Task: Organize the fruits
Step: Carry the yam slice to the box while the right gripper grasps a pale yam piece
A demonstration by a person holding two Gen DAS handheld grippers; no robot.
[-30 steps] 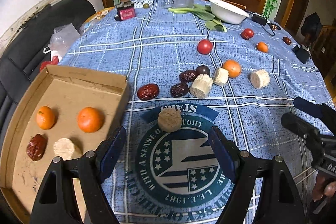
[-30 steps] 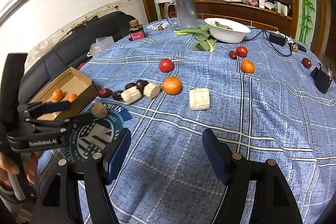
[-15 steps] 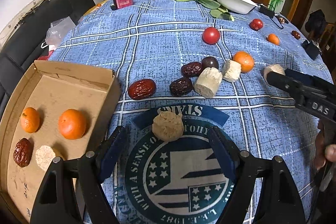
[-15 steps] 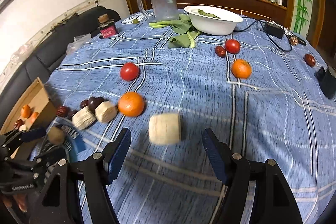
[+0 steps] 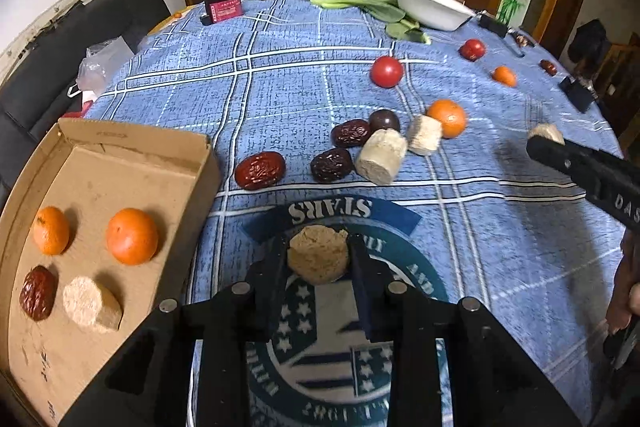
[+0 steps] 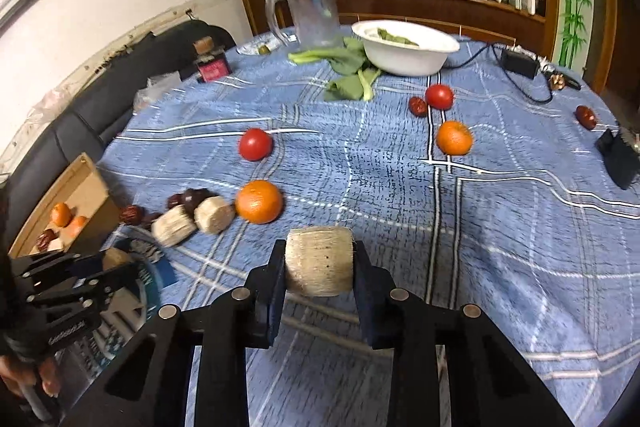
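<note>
Closing at lower centre, the left gripper (image 5: 319,259) pinches a tan fibrous chunk (image 5: 318,253) and the right gripper (image 6: 319,261) a pale fibrous cylinder (image 6: 319,261), likely bound for the cardboard box (image 5: 136,143) at left.

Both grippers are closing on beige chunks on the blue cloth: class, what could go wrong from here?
1. The left gripper pinches its crumbly-looking beige chunk near the fingertips; its jaws are closing, so it may crumble or slip.
2. The right gripper holds a beige cylinder by its flat ends; closing further, it could pivot out.
3. The cardboard box wall could catch the load.
</note>
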